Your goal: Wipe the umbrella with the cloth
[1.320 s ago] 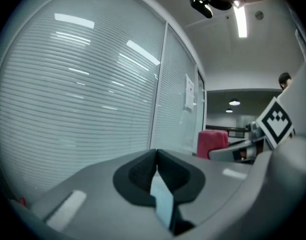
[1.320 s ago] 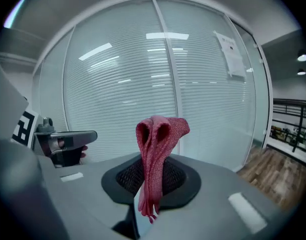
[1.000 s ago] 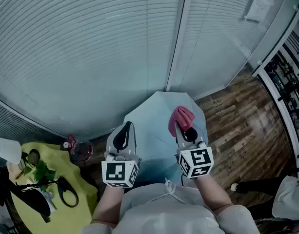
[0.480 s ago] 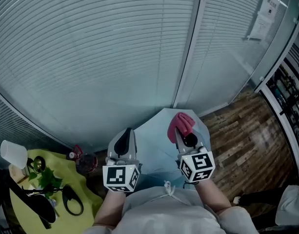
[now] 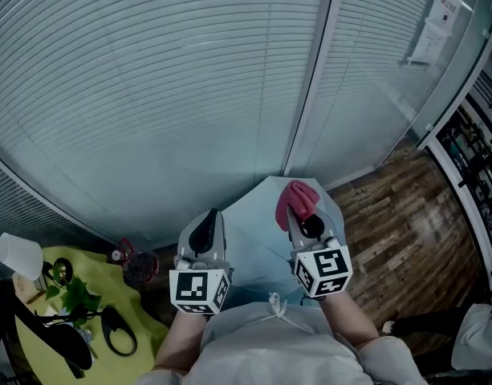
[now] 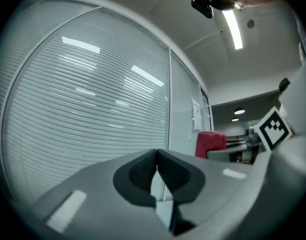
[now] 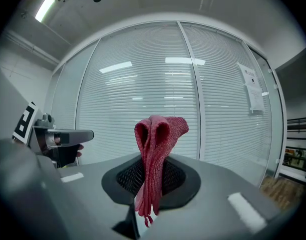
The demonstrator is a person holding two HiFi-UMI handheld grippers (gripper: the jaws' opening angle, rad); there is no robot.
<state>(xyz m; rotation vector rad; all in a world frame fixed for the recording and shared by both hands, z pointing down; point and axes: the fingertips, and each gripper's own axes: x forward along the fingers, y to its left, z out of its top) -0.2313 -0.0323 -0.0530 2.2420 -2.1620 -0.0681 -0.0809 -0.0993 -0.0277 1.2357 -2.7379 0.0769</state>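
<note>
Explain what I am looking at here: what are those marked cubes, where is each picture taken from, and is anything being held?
There is no robot: a person holds hand tongs in each hand, and the marked cubes are part of them. One picture comes from a camera on the person's head, looking steeply down; the other two come from cameras riding on the tongs, looking along their jaws. The left tongs are shut on nothing. The right tongs are shut on a folded pink cloth. Below them sits an open pale blue umbrella, before a glass wall with blinds. At lower left is a yellow table with a plant and a white cup. In the right gripper view the cloth touches nothing but the jaws.
</note>
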